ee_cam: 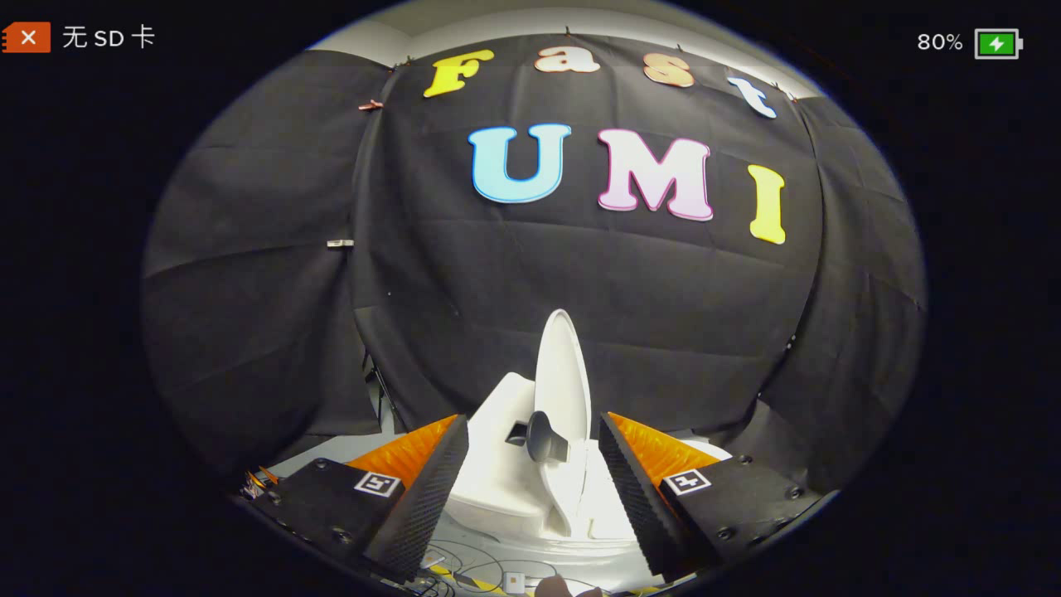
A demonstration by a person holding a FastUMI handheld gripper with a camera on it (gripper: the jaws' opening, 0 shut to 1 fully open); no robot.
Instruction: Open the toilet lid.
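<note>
The gripper (535,477) is released, its two fingers spread wide and touching nothing. Between and just beyond them stands a small white toilet (506,473), its lid (564,373) raised upright, a dark knob (543,435) on the lid's face.

Your gripper's (530,473) spread fingers hide both sides of the white toilet (506,477); its base is cut off below. The raised lid (562,373) shows edge-on (inner face unreadable).
</note>
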